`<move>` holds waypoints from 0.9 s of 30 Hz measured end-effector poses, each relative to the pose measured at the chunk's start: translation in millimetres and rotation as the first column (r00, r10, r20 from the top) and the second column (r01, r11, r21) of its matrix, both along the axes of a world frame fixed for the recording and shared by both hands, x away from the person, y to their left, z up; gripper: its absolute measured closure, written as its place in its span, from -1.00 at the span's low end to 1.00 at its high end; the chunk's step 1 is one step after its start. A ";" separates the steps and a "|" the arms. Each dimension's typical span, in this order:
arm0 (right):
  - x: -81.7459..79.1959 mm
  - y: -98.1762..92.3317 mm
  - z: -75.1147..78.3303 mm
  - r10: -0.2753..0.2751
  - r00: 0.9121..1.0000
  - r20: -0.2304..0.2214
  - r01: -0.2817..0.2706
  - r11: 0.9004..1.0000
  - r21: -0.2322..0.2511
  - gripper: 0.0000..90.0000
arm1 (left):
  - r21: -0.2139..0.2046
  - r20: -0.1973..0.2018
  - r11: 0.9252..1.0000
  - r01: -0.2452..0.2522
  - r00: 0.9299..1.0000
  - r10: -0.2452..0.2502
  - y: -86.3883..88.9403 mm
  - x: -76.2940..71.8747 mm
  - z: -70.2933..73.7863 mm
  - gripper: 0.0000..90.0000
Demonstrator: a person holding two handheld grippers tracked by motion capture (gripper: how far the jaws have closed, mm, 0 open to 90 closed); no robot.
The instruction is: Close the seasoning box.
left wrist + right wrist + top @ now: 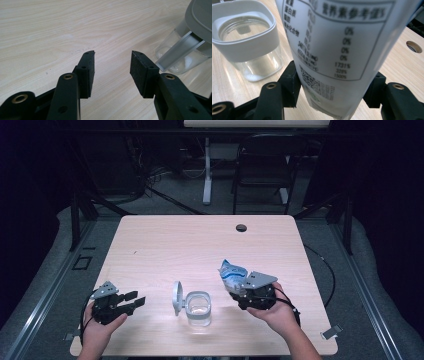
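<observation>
While the high view looks down on the pale wooden table [200, 240], the right gripper [239, 289] sits at about four o'clock from the table's middle, pinching a blue and white packet [231, 272] that sticks up and away from the hand toward eleven o'clock. The clear jar [198, 308] stands near the front edge at six o'clock, its grey lid [177, 297] swung upright at the jar's nine o'clock side. The left gripper [134, 301] rests at eight o'clock, its jaws spread and pointing toward three o'clock at the jar, with nothing between them. A dark round hole [241, 227] lies in the table at one o'clock near the far edge.

In the left gripper view, the left gripper [112, 66] holds its two black pads apart over bare wood, and a clear gap shows between them. The jar [178, 53] stands at two o'clock, close beside the right-hand pad but apart from it, with its lid [202, 17] above it at the frame's corner.

In the right gripper view, the right gripper [334, 87] has both jaws pressed against the sides of the packet [337, 45], whose white face carries a printed table of figures. The jar [249, 40] stands open at ten o'clock, just beside the packet, and whether they touch I cannot tell. The hole [414, 46] shows at three o'clock.
</observation>
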State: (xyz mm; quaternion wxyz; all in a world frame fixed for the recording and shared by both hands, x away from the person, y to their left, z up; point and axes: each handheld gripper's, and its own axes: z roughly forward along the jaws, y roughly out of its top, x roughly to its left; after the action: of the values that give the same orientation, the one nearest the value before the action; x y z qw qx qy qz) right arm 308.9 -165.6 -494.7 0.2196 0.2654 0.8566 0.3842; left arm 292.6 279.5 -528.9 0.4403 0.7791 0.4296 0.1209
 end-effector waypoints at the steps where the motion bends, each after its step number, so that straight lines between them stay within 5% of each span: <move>1: -0.4 0.4 -0.2 0.004 1.000 0.000 -0.004 1.000 -0.004 -0.07 | 0.001 -0.001 1.000 0.001 1.000 -0.001 0.0 0.0 -0.1 0.23; 27: -4.9 11.9 3.0 0.072 0.997 -0.012 -0.073 0.992 -0.106 -0.07 | 0.005 -0.013 1.000 0.005 1.000 -0.005 1.7 0.8 -0.9 0.23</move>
State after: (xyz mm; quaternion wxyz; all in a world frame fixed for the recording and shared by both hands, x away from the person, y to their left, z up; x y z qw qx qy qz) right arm 304.0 -153.7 -491.6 0.2158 0.2238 0.8857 0.3449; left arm 293.5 281.2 -529.8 0.4358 0.7820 0.4303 0.1157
